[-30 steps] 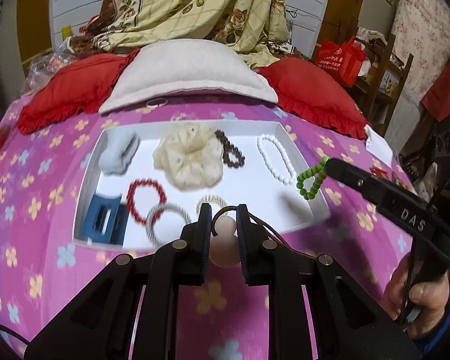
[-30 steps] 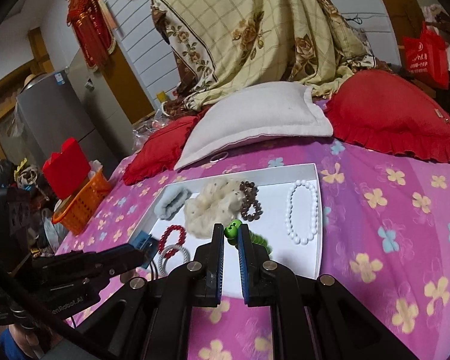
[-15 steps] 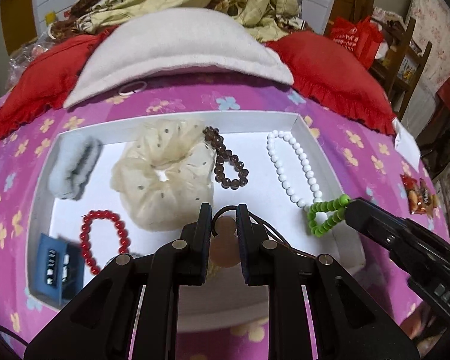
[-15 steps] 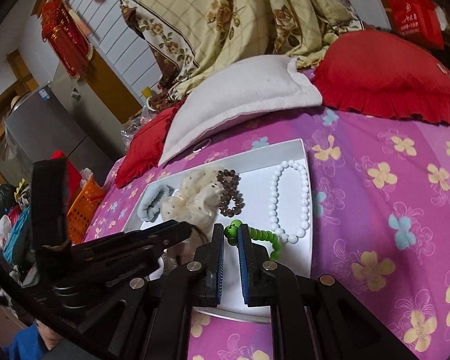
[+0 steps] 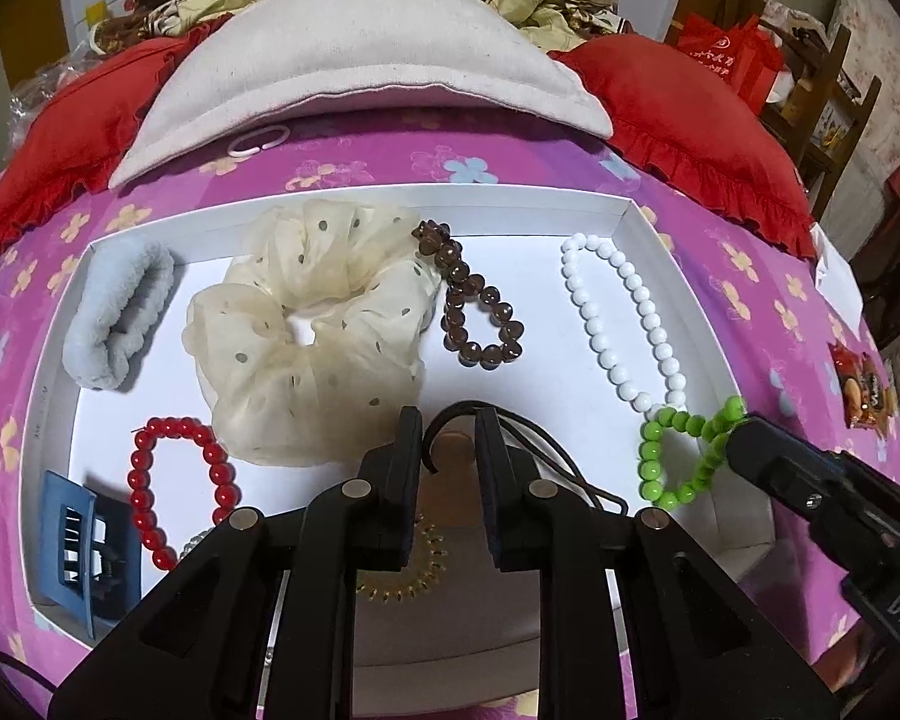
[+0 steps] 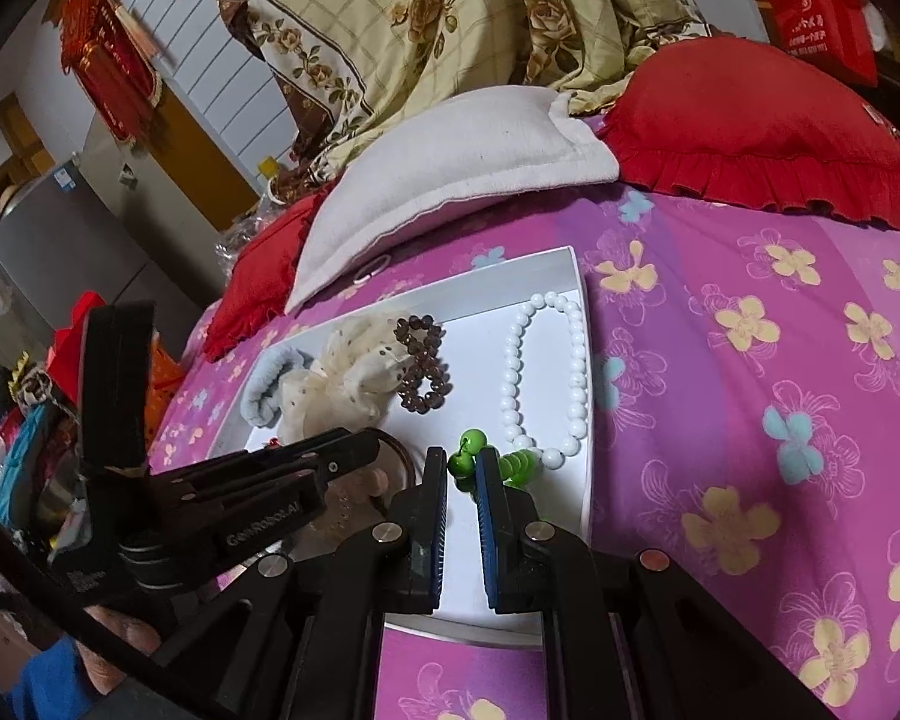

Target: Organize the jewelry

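Green bracelet (image 6: 498,461) sits clamped in our right gripper (image 6: 462,480); our left gripper (image 5: 448,450), jaws opening, has a hair tie (image 5: 540,450) between them, above the tray (image 5: 342,198).

Ahead of the fingers, a bed under a pink flowered sheet (image 6: 750,360). Farther on, a grey-white pillow (image 5: 354,54) between two red frilled cushions (image 5: 690,120), and behind these a heaped cream blanket with roses (image 6: 450,18). Beyond that, a white panelled wall (image 6: 168,60) with a red hanging ornament (image 6: 114,66). Far to the left of the right fingers, a grey fridge (image 6: 54,240). Far to the right of the left fingers, a wooden shelf (image 5: 828,96) with a red bag (image 5: 732,54). Soft indoor light.
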`<state>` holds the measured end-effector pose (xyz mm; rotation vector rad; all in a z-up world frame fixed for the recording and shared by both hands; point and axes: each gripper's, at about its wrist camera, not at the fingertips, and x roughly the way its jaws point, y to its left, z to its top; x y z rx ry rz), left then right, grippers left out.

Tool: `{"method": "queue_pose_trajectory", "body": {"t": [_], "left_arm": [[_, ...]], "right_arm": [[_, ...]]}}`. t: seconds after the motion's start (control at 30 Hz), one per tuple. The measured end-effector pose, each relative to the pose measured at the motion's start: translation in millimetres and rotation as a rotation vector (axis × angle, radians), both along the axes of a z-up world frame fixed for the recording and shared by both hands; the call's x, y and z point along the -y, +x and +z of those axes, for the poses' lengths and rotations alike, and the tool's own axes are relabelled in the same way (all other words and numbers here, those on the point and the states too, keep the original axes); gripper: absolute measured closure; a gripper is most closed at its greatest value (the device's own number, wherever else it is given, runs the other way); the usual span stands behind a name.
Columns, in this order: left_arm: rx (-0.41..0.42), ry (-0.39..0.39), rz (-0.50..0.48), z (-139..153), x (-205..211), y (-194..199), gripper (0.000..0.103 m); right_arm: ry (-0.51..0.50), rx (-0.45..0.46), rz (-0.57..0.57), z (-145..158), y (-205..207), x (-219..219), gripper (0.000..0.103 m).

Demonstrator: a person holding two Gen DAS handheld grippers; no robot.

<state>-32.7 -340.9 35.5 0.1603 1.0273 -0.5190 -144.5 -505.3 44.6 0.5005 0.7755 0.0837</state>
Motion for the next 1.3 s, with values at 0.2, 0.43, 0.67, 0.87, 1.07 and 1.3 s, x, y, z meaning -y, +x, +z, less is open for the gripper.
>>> {"method": "queue_pose_trajectory", "body": {"t": [0.2, 0.43, 0.67, 0.87, 1.07, 1.3], "left_arm": [[0.007, -0.033, 0.002, 13, -9, -8, 0.071], [0.06, -0.062, 0.036, 45, -44, -27, 0.069], [0.138, -0.026, 0.15, 58, -102, -48, 0.061], [0.12, 0.042, 0.199, 34, -127, -48, 0.059], [0.1, 0.101, 0.188, 6, -123, -42, 0.06], [0.127, 0.132, 0.194, 3, -125, -50, 0.062]], "right_arm": [[-0.026, 0.022, -0.009, 5, -4, 0, 0.071], [-0.062, 0.041, 0.031, 8, -6, -21, 0.071], [-0.144, 0.024, 0.133, -3, -3, -72, 0.071], [-0.194, -0.001, 0.17, -15, 0, -91, 0.071], [-0.207, -0.03, 0.175, -21, 2, -91, 0.071], [-0.217, -0.056, 0.193, -20, 1, -92, 0.07]]}}
